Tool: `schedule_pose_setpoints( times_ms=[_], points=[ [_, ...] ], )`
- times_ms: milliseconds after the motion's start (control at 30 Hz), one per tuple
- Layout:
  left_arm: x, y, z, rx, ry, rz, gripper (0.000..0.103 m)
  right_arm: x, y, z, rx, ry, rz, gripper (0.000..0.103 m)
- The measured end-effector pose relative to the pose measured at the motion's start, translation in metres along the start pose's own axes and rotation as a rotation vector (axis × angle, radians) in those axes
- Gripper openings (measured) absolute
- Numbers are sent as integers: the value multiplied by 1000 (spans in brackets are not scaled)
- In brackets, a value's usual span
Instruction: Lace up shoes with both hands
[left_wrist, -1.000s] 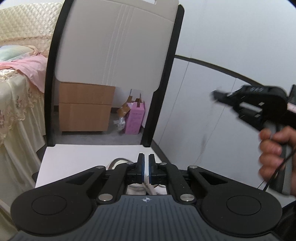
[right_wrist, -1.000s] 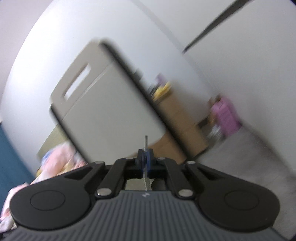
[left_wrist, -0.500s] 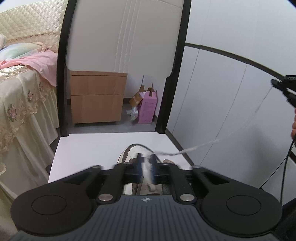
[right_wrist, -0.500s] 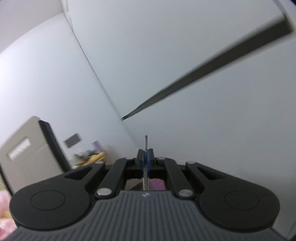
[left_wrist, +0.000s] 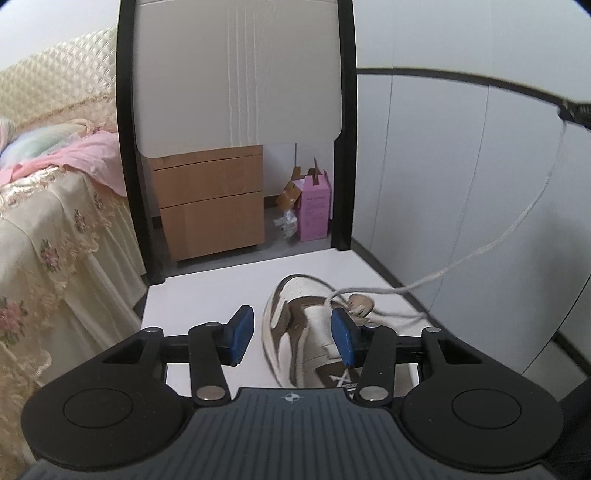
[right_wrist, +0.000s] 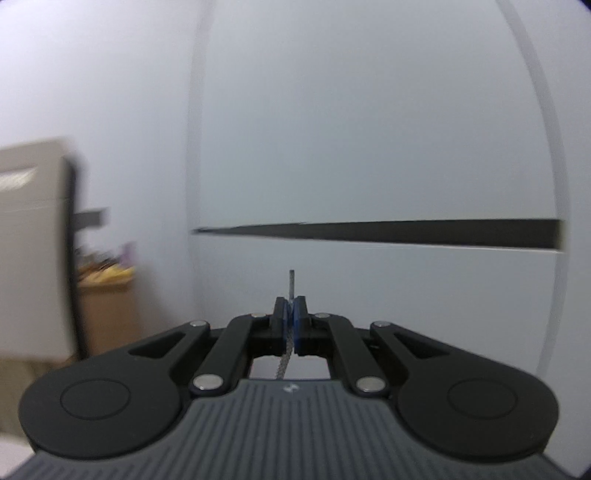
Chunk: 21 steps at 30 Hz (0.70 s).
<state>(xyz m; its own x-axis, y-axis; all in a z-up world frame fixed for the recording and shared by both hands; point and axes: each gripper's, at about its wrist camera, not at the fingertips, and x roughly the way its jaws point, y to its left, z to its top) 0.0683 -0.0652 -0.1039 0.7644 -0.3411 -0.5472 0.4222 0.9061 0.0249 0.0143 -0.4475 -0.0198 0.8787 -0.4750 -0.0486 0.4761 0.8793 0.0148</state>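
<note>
A white and brown shoe (left_wrist: 295, 325) lies on the white table (left_wrist: 207, 291), toe pointing away. My left gripper (left_wrist: 291, 334) is open, its jaws wide apart just above the shoe's near part. A grey-white lace (left_wrist: 480, 254) runs from the shoe's eyelets up and right to my right gripper (left_wrist: 576, 110) at the frame edge. In the right wrist view my right gripper (right_wrist: 291, 314) is shut on the lace (right_wrist: 284, 360), whose dark tip (right_wrist: 291, 282) sticks out past the pads. The shoe is not in that view.
A white chair back with black frame (left_wrist: 236, 74) stands at the table's far edge. Behind it are a wooden drawer unit (left_wrist: 210, 199) and a pink box (left_wrist: 314, 206). A bed (left_wrist: 48, 221) is at left, white cabinet doors (left_wrist: 461, 166) at right.
My left gripper has opened from shut and now looks down on the shoe. My right gripper has swung away to the right and upward, pulling the lace out long.
</note>
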Motion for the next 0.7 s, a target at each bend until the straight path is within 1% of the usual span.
schedule_pose_setpoints(
  times_ms=[100, 200, 300, 367, 467, 567, 633, 667, 700],
  points=[
    [5, 1, -1, 4, 21, 20, 51, -6, 38, -10, -68, 49, 209, 4],
    [10, 2, -2, 3, 36, 17, 51, -9, 90, -28, -160, 115, 414, 4],
    [12, 2, -3, 8, 44, 23, 50, -7, 132, -48, -215, 217, 584, 4],
    [14, 2, -3, 19, 55, 27, 46, -17, 154, -60, -271, 282, 706, 4],
    [17, 0, -3, 32, 71, 37, 42, -27, 178, -78, -399, 355, 817, 4],
    [20, -1, -4, 40, 77, 39, 39, -20, 196, -94, -474, 442, 880, 4],
    [23, -3, -4, 49, 86, 43, 39, -19, 202, -104, -520, 488, 906, 4],
    [25, -4, -4, 49, 93, 43, 33, -18, 206, -106, -531, 508, 915, 4],
    [28, -4, -4, 45, 108, 38, 30, -17, 211, -109, -541, 529, 924, 4]
  ],
)
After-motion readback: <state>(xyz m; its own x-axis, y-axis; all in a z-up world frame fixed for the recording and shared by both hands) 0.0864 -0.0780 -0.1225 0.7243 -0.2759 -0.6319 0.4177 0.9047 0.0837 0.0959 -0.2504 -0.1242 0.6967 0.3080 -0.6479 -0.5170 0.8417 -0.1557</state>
